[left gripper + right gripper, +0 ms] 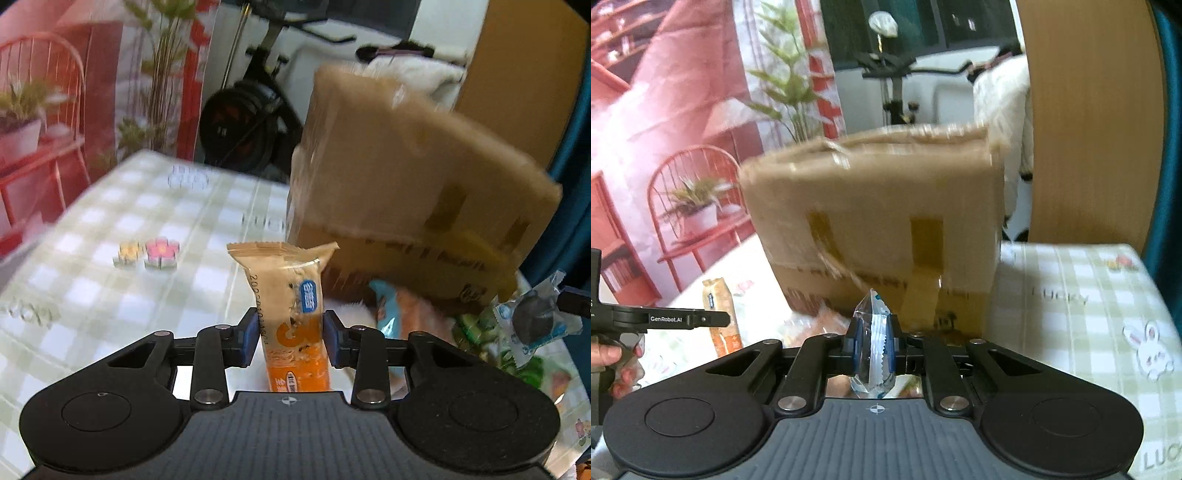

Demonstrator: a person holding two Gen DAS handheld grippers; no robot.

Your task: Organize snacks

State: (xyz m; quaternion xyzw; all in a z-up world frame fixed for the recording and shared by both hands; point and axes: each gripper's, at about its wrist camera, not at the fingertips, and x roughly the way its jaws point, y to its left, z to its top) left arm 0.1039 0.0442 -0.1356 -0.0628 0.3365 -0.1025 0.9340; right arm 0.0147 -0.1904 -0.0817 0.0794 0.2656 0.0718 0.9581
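Two grippers clamp snacks: left gripper [290, 334] an orange packet [291, 317], right gripper [873, 349] a clear wrapper [872, 343].

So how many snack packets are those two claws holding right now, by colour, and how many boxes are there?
Orange-and-tan snack packet, in the left gripper: 1
Clear-and-blue snack packet, in the right gripper: 1
Cardboard box: 1
Total: 3

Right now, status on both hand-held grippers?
Left hand-held gripper shut on orange snack bar wrapper. Right hand-held gripper shut on clear blue-edged packet. Brown cardboard box ahead.
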